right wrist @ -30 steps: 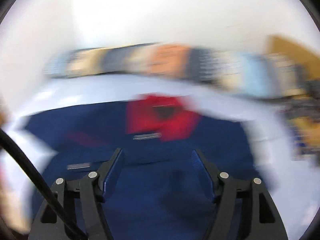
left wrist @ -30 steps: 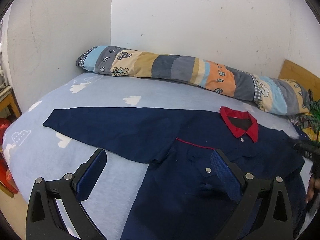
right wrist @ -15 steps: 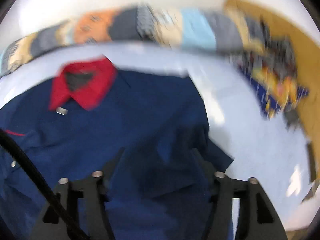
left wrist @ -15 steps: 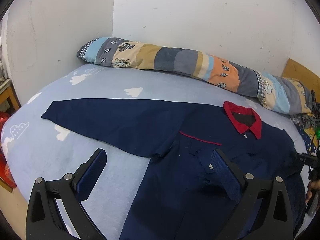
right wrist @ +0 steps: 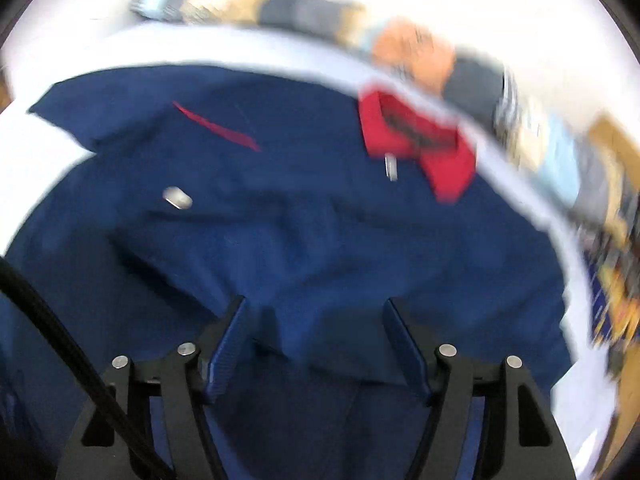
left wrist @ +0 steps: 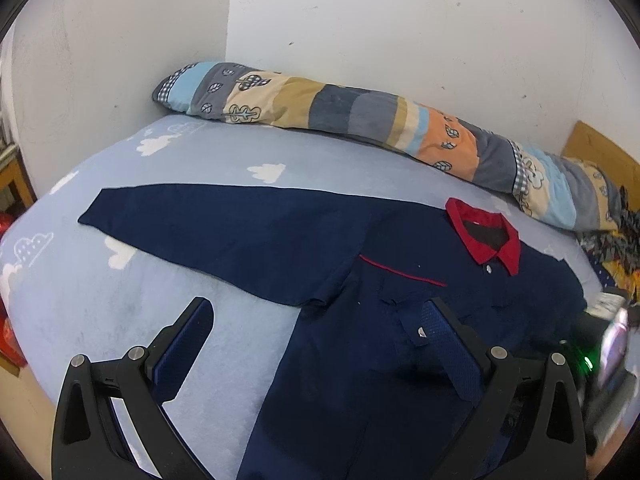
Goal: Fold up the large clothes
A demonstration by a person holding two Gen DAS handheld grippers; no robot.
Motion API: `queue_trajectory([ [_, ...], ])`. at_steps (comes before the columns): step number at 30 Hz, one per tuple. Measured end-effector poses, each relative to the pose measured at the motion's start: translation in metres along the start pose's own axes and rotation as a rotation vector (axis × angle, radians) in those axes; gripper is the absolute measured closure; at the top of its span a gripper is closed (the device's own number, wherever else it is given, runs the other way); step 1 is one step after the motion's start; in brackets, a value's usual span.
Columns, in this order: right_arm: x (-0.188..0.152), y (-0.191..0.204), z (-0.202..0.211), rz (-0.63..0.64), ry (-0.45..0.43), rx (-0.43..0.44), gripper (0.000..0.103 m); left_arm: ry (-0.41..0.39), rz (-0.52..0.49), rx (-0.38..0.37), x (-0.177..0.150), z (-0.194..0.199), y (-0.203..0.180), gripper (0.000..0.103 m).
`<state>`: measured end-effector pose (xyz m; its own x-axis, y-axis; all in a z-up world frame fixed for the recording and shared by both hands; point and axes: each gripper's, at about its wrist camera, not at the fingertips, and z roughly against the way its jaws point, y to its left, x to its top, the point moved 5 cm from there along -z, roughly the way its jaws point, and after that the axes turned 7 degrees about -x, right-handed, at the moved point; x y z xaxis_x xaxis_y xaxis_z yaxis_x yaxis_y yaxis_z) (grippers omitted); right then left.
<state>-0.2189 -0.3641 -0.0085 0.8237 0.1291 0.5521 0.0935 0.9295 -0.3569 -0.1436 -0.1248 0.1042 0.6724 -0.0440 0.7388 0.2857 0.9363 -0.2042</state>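
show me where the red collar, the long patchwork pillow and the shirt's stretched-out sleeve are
red collar (left wrist: 486, 236), left wrist view, on its front flap.
long patchwork pillow (left wrist: 352, 114), left wrist view, on its grey middle patch.
stretched-out sleeve (left wrist: 208, 220), left wrist view, mid-length on the flat fabric.

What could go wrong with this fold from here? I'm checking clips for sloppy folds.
1. The navy blue shirt with the red collar shows a rumpled ridge near the open right gripper; pinching there may catch several layers.
2. The long left sleeve lies spread across the light blue cloud-print bedsheet; lifting the body could drag it askew.
3. The right wrist view is blurred, so a fast grab may miss the fabric edge.
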Motion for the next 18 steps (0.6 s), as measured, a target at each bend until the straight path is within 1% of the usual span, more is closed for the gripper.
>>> queue_trajectory([
  [1,-0.002,0.005,0.01,0.024,-0.023,-0.002,0.022,0.003,0.011,0.001,0.001,0.0,0.003,0.0],
  [2,-0.005,0.011,0.014,0.028,-0.015,0.012,0.02,0.005,0.018,0.003,0.002,-0.001,0.005,0.0],
  [4,-0.019,0.026,0.011,-0.006,0.06,0.105,0.02,0.015,0.043,0.006,0.005,-0.002,0.014,0.0],
  [5,-0.033,0.036,0.003,-0.029,0.152,0.185,0.02,0.02,0.058,0.001,0.006,-0.002,0.018,0.0],
  [6,-0.043,0.039,-0.004,-0.041,0.207,0.222,0.019,0.026,0.071,-0.003,0.007,-0.003,0.023,0.0],
  [7,-0.05,0.041,-0.003,-0.053,0.219,0.223,0.019,0.034,0.088,0.003,0.01,-0.004,0.032,0.0],
  [8,-0.051,0.041,0.004,-0.036,0.199,0.206,0.021,0.037,0.104,0.013,0.012,-0.003,0.041,0.0],
  [10,-0.046,0.038,0.024,0.0,0.154,0.21,0.026,0.042,0.168,0.016,0.019,-0.003,0.065,0.0],
  [11,-0.04,0.033,0.043,-0.008,0.1,0.219,0.025,0.047,0.222,0.003,0.023,-0.003,0.083,0.0],
  [12,-0.036,0.024,0.059,-0.03,0.059,0.224,0.025,0.048,0.261,0.001,0.027,-0.003,0.098,0.0],
  [15,-0.024,0.007,0.088,-0.11,-0.007,0.274,0.022,0.052,0.343,0.0,0.037,-0.008,0.146,0.0],
  [17,-0.018,-0.006,0.09,-0.154,-0.027,0.296,0.022,0.058,0.41,-0.007,0.042,-0.017,0.192,0.0],
  [18,-0.017,-0.011,0.094,-0.165,-0.033,0.302,0.022,0.056,0.447,-0.029,0.043,-0.023,0.214,0.0],
])
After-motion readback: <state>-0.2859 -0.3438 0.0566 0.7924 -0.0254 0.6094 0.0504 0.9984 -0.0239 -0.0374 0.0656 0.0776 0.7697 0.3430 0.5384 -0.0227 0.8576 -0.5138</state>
